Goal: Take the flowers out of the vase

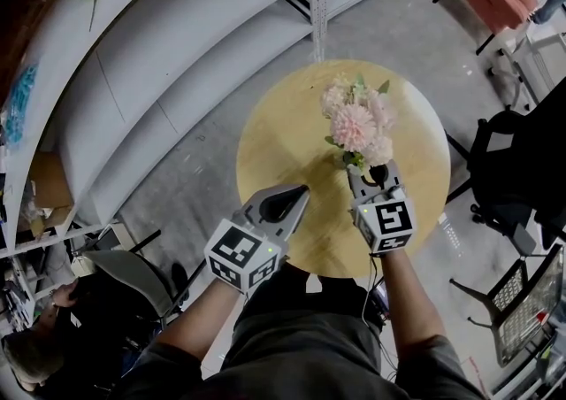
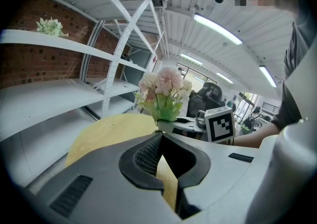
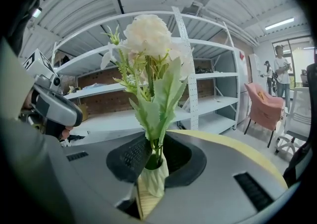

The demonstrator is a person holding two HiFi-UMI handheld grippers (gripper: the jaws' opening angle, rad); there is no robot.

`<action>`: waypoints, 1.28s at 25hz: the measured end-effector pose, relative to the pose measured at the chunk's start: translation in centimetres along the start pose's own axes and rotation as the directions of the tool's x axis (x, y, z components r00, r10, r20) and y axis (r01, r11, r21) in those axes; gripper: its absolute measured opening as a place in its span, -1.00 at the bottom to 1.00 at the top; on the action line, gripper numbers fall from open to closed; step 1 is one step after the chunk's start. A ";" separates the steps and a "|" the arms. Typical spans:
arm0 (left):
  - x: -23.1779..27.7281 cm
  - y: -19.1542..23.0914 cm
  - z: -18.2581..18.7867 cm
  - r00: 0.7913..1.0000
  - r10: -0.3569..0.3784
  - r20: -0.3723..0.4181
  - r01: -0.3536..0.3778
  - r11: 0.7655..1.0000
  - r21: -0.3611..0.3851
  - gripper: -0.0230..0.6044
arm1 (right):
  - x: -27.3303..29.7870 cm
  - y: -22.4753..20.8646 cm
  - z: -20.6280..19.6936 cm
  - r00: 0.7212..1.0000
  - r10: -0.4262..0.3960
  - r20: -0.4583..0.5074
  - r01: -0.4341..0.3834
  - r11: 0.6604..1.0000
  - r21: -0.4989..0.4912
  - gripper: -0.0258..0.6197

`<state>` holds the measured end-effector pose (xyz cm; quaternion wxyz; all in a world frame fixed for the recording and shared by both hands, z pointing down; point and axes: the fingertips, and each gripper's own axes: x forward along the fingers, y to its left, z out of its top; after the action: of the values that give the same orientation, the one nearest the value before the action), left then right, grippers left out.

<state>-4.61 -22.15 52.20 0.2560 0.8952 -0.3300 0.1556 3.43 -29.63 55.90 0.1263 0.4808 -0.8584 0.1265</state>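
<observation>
Two grippers tipped slightly down: right gripper (image 1: 370, 175) clamped on vase (image 3: 151, 181), left gripper (image 1: 299, 193) closed, empty.

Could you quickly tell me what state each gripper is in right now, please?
Left gripper: closed, with nothing between its jaws.
Right gripper: closed on the vase, which holds the flowers.

Round yellow table (image 1: 274, 137) carries one white vase (image 3: 151, 181).

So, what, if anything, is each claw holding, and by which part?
The right claw grips the white vase by its body, under the rim; the left claw holds nothing.
</observation>
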 end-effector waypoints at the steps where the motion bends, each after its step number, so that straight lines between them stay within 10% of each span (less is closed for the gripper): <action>1: 0.0 -0.1 0.1 1.000 -0.001 0.003 0.001 1.000 0.000 -0.90 | -0.1 0.0 0.2 1.000 -0.003 0.004 0.003 1.000 0.000 -0.71; 32: -3.1 -3.9 8.1 0.983 0.012 0.181 -0.019 0.999 0.035 -0.90 | -7.7 1.4 17.7 0.976 0.027 0.216 -0.037 0.998 0.041 -0.74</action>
<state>-3.40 -22.56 42.74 0.2072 0.9076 -0.3560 0.0815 4.45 -28.79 36.53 0.0200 0.4804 -0.8717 0.0948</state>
